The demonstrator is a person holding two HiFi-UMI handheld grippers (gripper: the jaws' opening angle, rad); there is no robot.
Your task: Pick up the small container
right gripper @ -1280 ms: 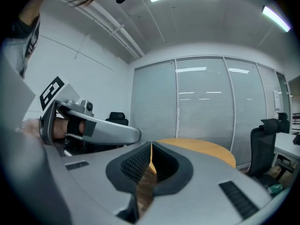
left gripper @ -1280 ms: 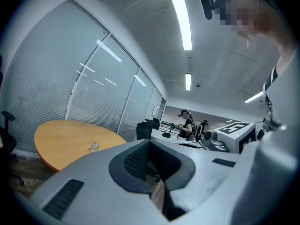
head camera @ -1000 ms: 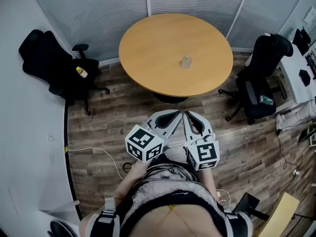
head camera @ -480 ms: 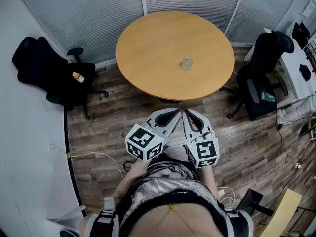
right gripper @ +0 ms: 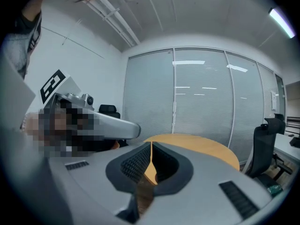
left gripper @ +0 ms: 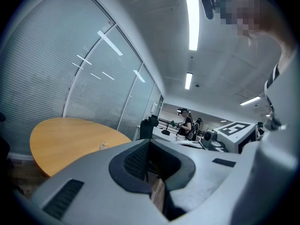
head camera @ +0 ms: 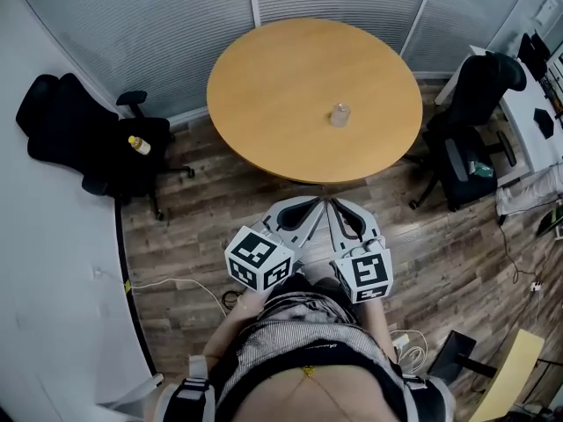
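Both grippers are being held close together in front of the person (head camera: 299,350), over the wood floor (head camera: 189,222) and short of the round table (head camera: 255,69). The left gripper (head camera: 312,205) is being held with its jaws closed together and nothing between them; the right gripper (head camera: 336,206) likewise. The small container (head camera: 339,113) is being seen upright on the tabletop, right of centre, well apart from both pairs of fingers (left gripper: 131,161) and beyond their tips, untouched.
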